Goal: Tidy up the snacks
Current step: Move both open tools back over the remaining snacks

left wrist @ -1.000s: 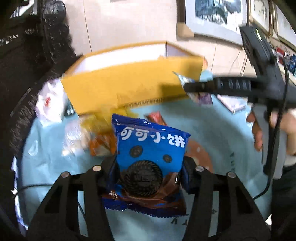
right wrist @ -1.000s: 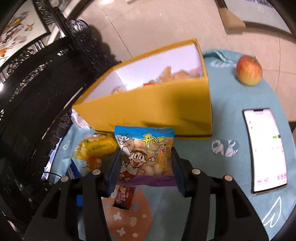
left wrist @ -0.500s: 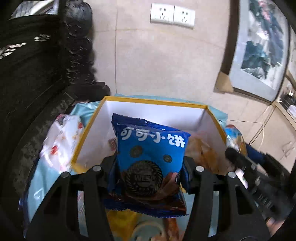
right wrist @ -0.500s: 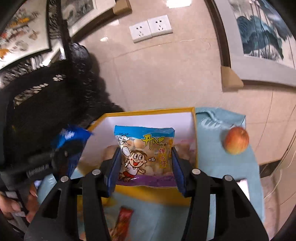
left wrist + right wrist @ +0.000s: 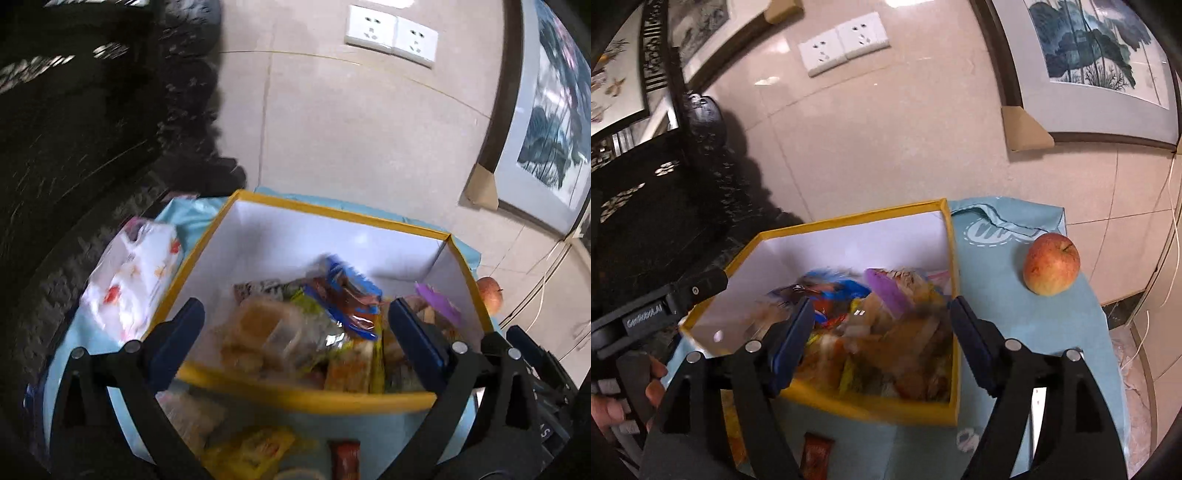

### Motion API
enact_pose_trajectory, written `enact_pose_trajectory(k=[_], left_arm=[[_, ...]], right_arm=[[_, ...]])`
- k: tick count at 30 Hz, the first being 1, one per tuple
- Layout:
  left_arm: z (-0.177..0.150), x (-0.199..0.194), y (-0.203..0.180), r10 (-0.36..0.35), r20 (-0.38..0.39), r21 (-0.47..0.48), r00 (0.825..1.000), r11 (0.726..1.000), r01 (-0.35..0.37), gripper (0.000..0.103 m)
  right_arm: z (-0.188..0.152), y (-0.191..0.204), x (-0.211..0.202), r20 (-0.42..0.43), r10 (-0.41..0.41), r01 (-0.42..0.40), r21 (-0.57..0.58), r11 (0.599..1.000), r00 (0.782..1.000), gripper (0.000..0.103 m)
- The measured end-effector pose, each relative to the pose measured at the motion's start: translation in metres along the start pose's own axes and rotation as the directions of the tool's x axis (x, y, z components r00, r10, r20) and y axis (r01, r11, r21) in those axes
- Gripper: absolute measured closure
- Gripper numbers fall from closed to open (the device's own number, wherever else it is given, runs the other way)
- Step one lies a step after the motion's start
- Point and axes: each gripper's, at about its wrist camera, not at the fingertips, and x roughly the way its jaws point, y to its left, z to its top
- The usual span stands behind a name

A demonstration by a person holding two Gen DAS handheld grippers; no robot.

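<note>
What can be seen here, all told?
box: one, yellow outside, white inside, on the cloth, open.
snacks: a heap, mixed colours, blurred, inside the box; count unclear.
blue packet: one, on top of the heap.
loose snacks: a few, yellow and red-brown, on the cloth before the box.
cloth: one, light blue, under everything.
apple: one, red-yellow, right of the box.
white bag: one, with red-orange prints, left of the box.
sockets: two, white, on the wall.
left tool: black, jaws opening, nothing gripped.
right tool: black, jaws opening, nothing gripped.
hand: holding the left tool.
</note>
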Motion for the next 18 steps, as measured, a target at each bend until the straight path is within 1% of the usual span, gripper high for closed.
enact_pose_trajectory(k=[1, 2, 3, 4, 6, 8, 10, 13, 15, 18], left_arm=[[-0.003, -0.006, 0.004, -0.007, -0.001, -0.008, 1.0, 1.0, 0.007, 0.002], [-0.008, -0.013, 0.007, -0.01, -0.005, -0.012, 1.0, 1.0, 0.009, 0.002], [-0.013, -0.018, 0.01, -0.006, -0.015, -0.008, 1.0, 1.0, 0.006, 0.002], [-0.017, -0.022, 0.011, -0.001, -0.022, -0.003, 1.0, 1.0, 0.001, 0.002], [-0.03, -0.033, 0.016, 0.007, -0.032, 0.006, 0.999, 1.0, -0.007, 0.002], [-0.048, -0.043, 0.02, 0.023, -0.042, 0.027, 0.999, 0.999, -0.021, 0.002], [-0.061, -0.049, 0.026, 0.032, -0.057, 0.047, 0.998, 0.998, -0.029, 0.002], [-0.092, -0.051, 0.039, 0.064, -0.106, 0.069, 0.992, 0.996, -0.056, 0.002], [-0.105, -0.05, 0.048, 0.07, -0.132, 0.057, 0.989, 0.996, -0.063, 0.002], [-0.122, -0.047, 0.068, 0.073, -0.164, 0.007, 0.984, 0.997, -0.072, 0.002]], right_arm=[[-0.003, 0.003, -0.008, 0.006, 0.001, -0.001, -0.006, 1.0, 1.0, 0.022], [-0.006, 0.006, -0.014, 0.01, -0.001, 0.001, -0.01, 1.0, 1.0, 0.012], [-0.011, 0.009, -0.02, 0.014, -0.004, 0.004, -0.014, 1.0, 1.0, 0.008], [-0.016, 0.013, -0.027, 0.016, -0.007, 0.008, -0.018, 1.0, 1.0, 0.007], [-0.028, 0.02, -0.035, 0.0, -0.008, 0.008, -0.031, 0.999, 1.0, 0.007], [-0.043, 0.026, -0.036, -0.044, -0.01, 0.009, -0.042, 0.999, 0.999, 0.007], [-0.06, 0.032, -0.033, -0.095, -0.02, 0.014, -0.057, 0.998, 0.995, 0.007], [-0.092, 0.046, -0.019, -0.193, -0.042, 0.023, -0.101, 0.995, 0.98, 0.007], [-0.108, 0.056, -0.013, -0.236, -0.048, 0.018, -0.13, 0.991, 0.971, 0.007], [-0.129, 0.075, -0.002, -0.281, -0.056, 0.002, -0.187, 0.982, 0.958, 0.008]])
